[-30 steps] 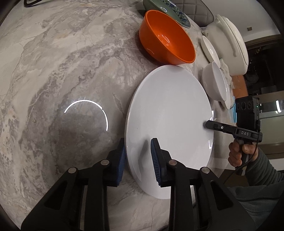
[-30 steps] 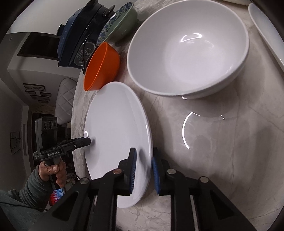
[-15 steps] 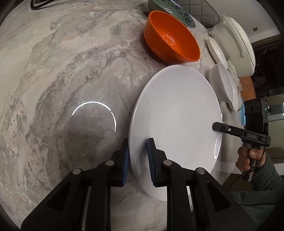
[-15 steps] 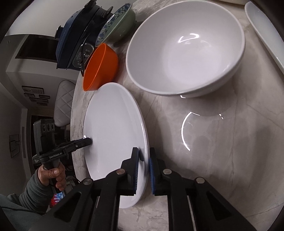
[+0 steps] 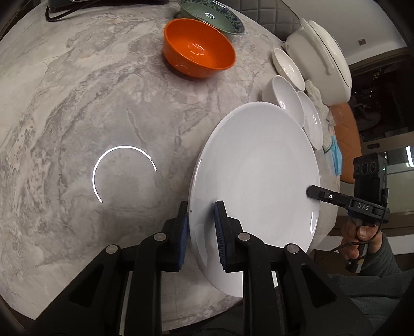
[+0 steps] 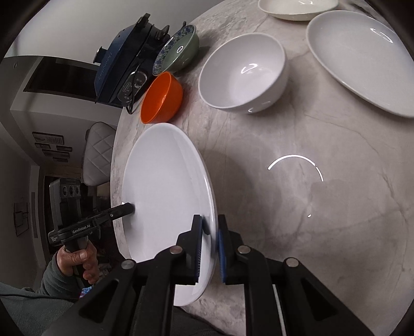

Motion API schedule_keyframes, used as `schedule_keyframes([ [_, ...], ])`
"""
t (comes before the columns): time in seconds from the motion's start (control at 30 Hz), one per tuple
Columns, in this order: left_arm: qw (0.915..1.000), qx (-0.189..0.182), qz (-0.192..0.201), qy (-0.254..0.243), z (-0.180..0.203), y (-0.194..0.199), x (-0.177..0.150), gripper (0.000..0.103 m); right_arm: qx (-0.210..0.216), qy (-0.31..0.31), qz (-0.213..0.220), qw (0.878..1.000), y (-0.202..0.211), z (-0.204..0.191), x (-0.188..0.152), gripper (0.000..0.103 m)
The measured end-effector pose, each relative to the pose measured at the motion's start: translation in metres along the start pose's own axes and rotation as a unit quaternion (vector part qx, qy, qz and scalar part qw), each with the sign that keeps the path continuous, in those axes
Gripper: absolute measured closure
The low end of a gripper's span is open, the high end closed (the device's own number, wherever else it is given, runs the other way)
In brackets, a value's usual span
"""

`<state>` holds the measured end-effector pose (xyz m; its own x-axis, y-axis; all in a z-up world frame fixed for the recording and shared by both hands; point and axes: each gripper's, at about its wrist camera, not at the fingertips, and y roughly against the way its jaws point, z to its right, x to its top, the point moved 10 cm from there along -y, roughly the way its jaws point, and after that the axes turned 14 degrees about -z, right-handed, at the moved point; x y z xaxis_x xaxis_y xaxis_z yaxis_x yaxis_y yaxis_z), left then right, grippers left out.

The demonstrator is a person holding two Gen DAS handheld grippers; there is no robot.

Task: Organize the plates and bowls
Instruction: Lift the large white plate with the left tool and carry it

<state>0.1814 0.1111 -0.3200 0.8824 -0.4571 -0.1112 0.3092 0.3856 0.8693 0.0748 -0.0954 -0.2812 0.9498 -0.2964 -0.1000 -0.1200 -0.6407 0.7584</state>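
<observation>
Left wrist view: left gripper clamped on the near rim of the plate, one pad on top, one beneath. Right gripper pinches the opposite rim; a hand holds its grip. The plate looks lifted just off the table, its near part overhanging the edge. Orange bowl and green bowl stand beyond; small white dishes and a white lidded pot sit to the right.

Right wrist view: right gripper shut on the plate rim, blue pads either side. Left gripper bites the far rim. Orange bowl just beyond the plate.

Step, as I judge it: two-handed carry of the plate, early in the task. Next move calls for both grips kept level and moved together toward a stacking spot.

Only this view shows a likely spot: the big white plate, with a deep white bowl between. The pot and small dishes show only in the left view.
</observation>
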Motion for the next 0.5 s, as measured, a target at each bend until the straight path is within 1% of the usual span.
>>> schedule_keyframes([
  [0.13,1.0000,0.002,-0.007,-0.003,0.030,-0.023,-0.012,0.086,-0.001,-0.016,0.003,1.000,0.012,0.020,-0.020,0.090],
  [0.23,0.9999,0.011,-0.010,-0.003,0.045,-0.045,-0.014,0.086,-0.004,-0.024,-0.006,1.000,0.014,0.044,-0.026,0.089],
  [0.37,0.9997,0.017,-0.013,0.014,0.050,-0.071,-0.018,0.086,-0.006,-0.021,-0.017,1.000,0.009,0.066,-0.020,0.089],
  [0.5,0.9993,0.028,-0.013,0.020,0.042,-0.083,-0.019,0.085,-0.010,-0.010,-0.029,0.999,0.002,0.077,-0.012,0.089],
])
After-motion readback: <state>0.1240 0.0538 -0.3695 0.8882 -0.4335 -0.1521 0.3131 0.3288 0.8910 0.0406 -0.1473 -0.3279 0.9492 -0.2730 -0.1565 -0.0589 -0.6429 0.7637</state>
